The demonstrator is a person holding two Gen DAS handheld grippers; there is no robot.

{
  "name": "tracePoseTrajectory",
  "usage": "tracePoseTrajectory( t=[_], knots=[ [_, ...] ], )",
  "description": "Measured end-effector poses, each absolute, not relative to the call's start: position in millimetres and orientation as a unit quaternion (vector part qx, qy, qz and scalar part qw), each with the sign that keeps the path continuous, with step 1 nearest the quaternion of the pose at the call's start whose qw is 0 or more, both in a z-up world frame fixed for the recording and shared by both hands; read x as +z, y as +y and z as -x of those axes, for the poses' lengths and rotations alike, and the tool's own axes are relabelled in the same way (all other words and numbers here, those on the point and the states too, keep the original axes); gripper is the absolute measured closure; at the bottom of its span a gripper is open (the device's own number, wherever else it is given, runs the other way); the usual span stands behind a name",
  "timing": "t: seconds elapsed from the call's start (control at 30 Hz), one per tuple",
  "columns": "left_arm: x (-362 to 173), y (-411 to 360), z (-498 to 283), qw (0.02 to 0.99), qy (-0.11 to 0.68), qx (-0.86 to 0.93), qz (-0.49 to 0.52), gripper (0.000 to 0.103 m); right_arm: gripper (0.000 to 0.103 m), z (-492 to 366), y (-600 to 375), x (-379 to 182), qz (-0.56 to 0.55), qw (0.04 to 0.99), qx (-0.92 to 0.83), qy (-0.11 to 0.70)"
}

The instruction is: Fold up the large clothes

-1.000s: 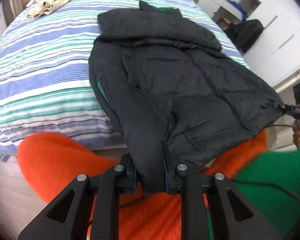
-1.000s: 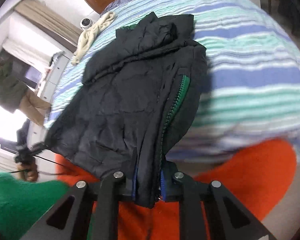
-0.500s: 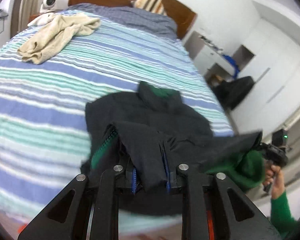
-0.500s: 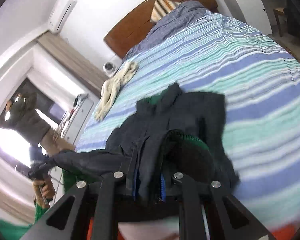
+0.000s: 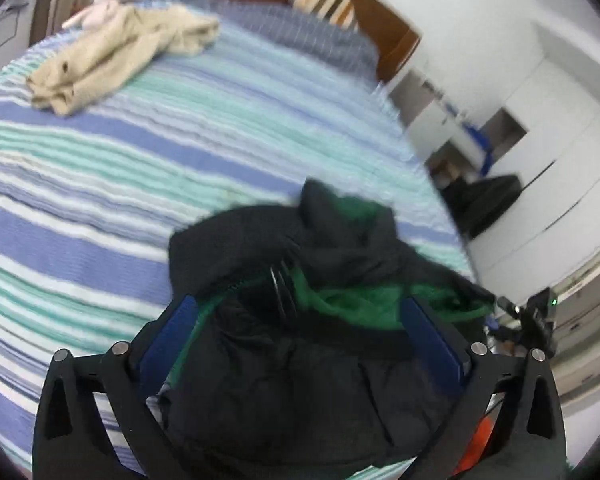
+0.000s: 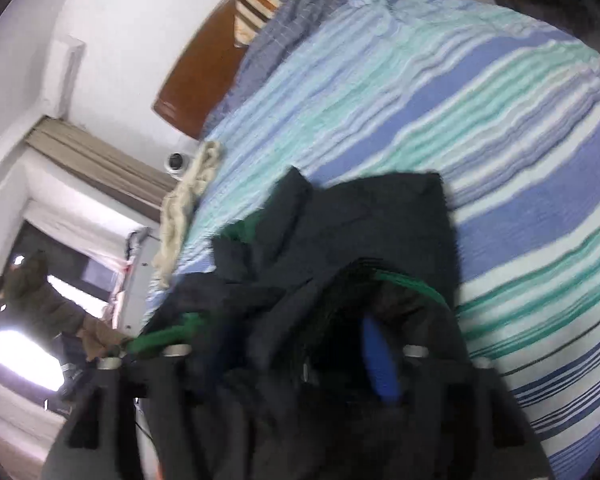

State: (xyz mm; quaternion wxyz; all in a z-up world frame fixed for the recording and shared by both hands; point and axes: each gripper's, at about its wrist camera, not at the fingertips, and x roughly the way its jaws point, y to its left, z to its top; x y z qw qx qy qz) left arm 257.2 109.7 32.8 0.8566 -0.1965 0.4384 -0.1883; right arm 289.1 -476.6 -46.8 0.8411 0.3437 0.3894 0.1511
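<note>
Motion blur smeared the right hand-held gripper and the dark jacket covering it, so whether its jaws gripped cloth was unclear.

Striped blue, green and white bedspread on a bed, brown wooden headboard, white walls, white cupboards, beige curtain above a bright window
</note>
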Motion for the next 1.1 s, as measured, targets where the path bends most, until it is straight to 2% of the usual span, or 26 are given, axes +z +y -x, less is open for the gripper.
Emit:
tracePoseTrajectory(
  t=[0.03, 0.13, 0.27, 0.33, 0.37, 0.4, 0.43, 0.47, 0.5, 0.53, 0.7, 0.8, 0.93, 1.03, 1.1],
  knots=[
    [33, 113, -257, 0.856, 0.441, -0.192, 0.189, 0.001, 0.008, -289, -477, -40, -0.332, 0.848, 0.15, 0.385],
    [12, 104, -265, 0.847, 0.479, -0.195, 0.125, 0.001, 0.008, -292, -469, -26, -0.242, 0.874, 0.137, 0.398],
    [-38, 76, -282, 0.832, 0.529, -0.166, 0.023, 0.003, 0.008, -314, -440, -53, -0.093, 0.869, 0.129, 0.469],
    [-49, 62, -283, 0.831, 0.53, -0.167, -0.002, 0.026, 0.009, -327, -424, -72, -0.037, 0.865, 0.11, 0.489],
    [-48, 59, -281, 0.833, 0.529, -0.166, 0.0, 0.043, 0.01, -330, -421, -76, -0.027, 0.865, 0.109, 0.488],
    [-44, 58, -279, 0.837, 0.524, -0.157, 0.001, 0.063, 0.031, -329, -420, -76, -0.029, 0.867, 0.11, 0.485],
    [-34, 58, -275, 0.846, 0.513, -0.145, -0.001, 0.073, 0.062, -328, -418, -73, -0.033, 0.87, 0.106, 0.481],
    [-24, 59, -272, 0.853, 0.502, -0.144, 0.0, 0.088, 0.072, -327, -417, -66, -0.028, 0.875, 0.091, 0.474],
    [-10, 64, -270, 0.861, 0.487, -0.145, 0.01, 0.09, 0.086, -324, -416, -58, -0.021, 0.88, 0.083, 0.468],
    [-1, 67, -270, 0.869, 0.473, -0.146, 0.019, 0.09, 0.089, -322, -413, -45, -0.008, 0.888, 0.077, 0.453],
    [52, 63, -279, 0.916, 0.381, -0.126, 0.034, 0.09, 0.09, -331, -415, 19, -0.003, 0.927, 0.047, 0.371],
    [41, 51, -301, 0.928, 0.362, -0.089, 0.014, 0.09, 0.09, -354, -412, 29, -0.003, 0.938, 0.022, 0.347],
    [-21, 46, -339, 0.915, 0.402, -0.036, 0.015, 0.088, 0.09, -386, -418, -16, -0.022, 0.926, -0.004, 0.377],
    [-74, 56, -350, 0.896, 0.442, -0.02, 0.017, 0.078, 0.09, -404, -428, -77, -0.053, 0.901, -0.019, 0.43],
    [-91, 65, -349, 0.896, 0.44, -0.03, 0.052, 0.074, 0.088, -405, -435, -112, -0.085, 0.892, -0.009, 0.444]
  ],
)
